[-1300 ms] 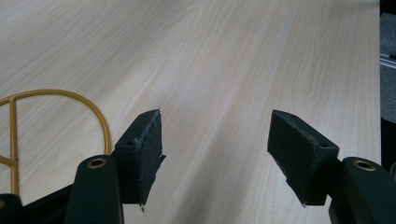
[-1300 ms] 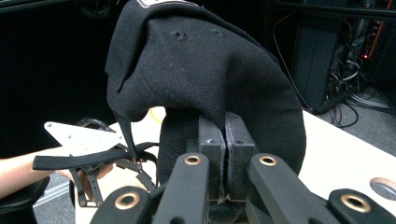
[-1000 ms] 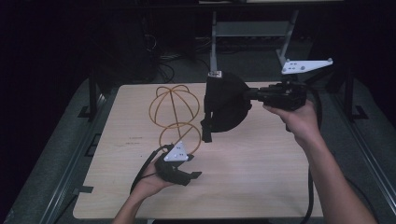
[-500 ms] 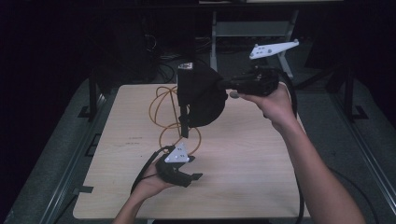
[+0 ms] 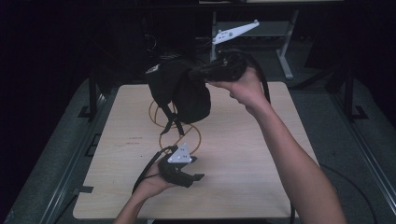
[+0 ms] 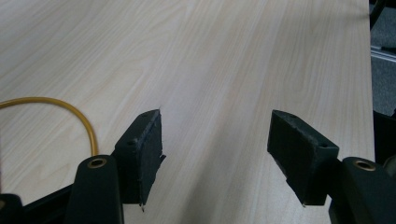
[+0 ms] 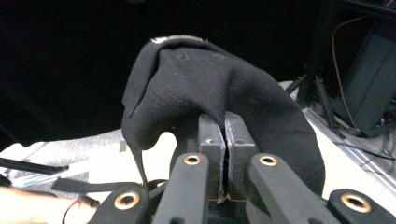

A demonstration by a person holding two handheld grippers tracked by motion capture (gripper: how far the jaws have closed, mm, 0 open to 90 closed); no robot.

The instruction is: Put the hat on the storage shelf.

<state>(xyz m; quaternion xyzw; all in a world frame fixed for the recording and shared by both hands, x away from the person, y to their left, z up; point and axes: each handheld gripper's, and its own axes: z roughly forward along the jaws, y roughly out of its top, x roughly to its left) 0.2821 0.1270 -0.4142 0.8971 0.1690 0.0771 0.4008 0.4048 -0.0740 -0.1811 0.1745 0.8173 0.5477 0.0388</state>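
Black cap [image 5: 180, 91] pinched between closed right gripper [image 7: 225, 140] jaws; left gripper [image 6: 215, 154] jaws wide apart, empty, above table [image 5: 243, 154].

I see the wire frame [image 5: 173, 125] standing on the tabletop [image 5: 243, 154], left of centre toward the far edge. The cloth bag [image 5: 180, 91] hangs above it, raised off the tabletop, clamped in the right hand-held gripper [image 5: 205, 72] coming in from the right. The left hand-held gripper [image 5: 180, 169] sits near the front edge, just before the frame, jaws apart over bare tabletop.
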